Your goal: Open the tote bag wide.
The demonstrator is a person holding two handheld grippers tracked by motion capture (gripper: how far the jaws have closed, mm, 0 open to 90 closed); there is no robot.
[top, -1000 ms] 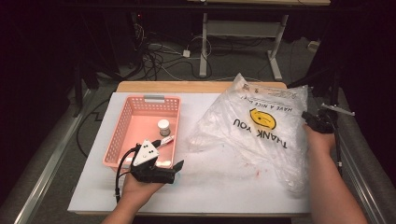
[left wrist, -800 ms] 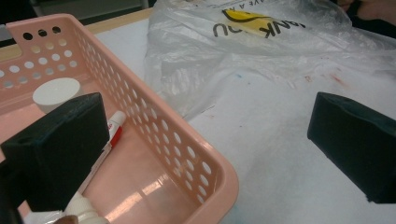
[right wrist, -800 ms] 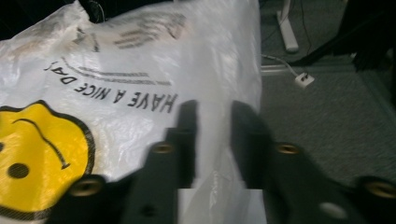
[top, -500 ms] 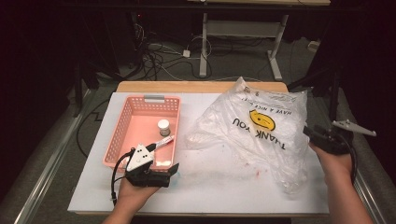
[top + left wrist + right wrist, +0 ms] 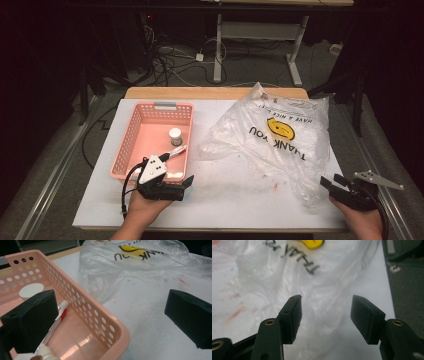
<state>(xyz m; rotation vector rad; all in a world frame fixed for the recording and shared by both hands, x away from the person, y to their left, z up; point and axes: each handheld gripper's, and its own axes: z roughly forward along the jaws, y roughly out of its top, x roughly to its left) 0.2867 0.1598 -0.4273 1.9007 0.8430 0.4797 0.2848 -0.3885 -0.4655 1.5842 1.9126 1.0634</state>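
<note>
White tabletop, dark room. Plastic bag near-right corner just ahead of right gripper, nearer hand; jaws half open, just been opening, empty. Left gripper jaws wide, empty, beside pink basket.

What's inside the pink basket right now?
The pink basket holds a small white-capped jar and a white tube with red markings. The left gripper hides part of the basket's near end, so anything lying there cannot be seen.
</note>
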